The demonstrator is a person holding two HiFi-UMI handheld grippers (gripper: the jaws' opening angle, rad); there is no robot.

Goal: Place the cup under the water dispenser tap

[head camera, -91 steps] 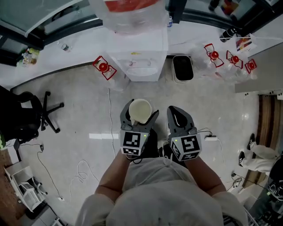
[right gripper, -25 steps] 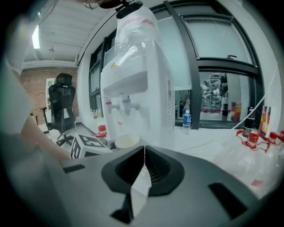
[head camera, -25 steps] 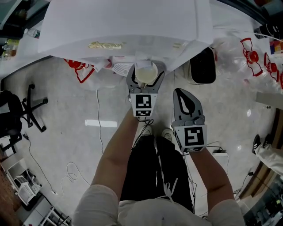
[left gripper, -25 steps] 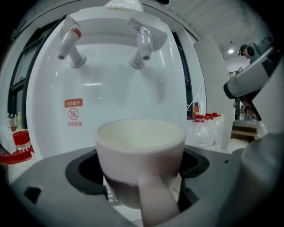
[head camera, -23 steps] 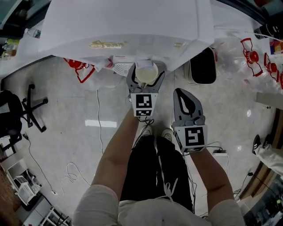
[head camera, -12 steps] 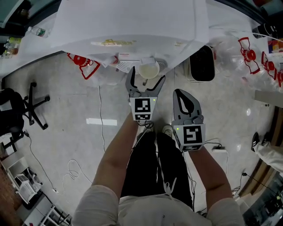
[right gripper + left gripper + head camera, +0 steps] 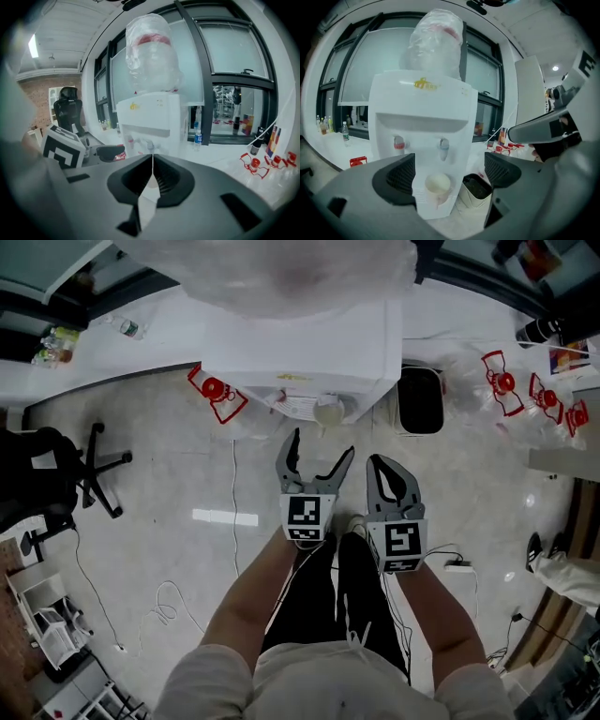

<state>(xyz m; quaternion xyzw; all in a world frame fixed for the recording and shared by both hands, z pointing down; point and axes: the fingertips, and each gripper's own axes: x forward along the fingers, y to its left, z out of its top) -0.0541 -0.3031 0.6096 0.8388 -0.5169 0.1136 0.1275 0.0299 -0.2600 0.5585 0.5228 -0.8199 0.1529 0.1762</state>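
Cup (image 7: 328,412) is out of the left tongs (image 7: 321,448) now. A second ago it sat between them at the water dispenser (image 7: 300,343); now it stands alone and upright on the dispenser's drip tray (image 7: 302,407), roughly beneath the blue tap (image 7: 443,144), with the red tap (image 7: 398,143) off to the side. Left tongs are spread wide and empty, pulled back clear of the dispenser front; the cup shows in the gap but is well apart from both pads. Right tongs (image 7: 382,465) are pressed together with nothing in them, also short of the dispenser. Black bin (image 7: 419,399) stands just beside the dispenser. Placement looks done, with only the retreat left by my read. Can't tell if the cup is exactly centred under the spout.
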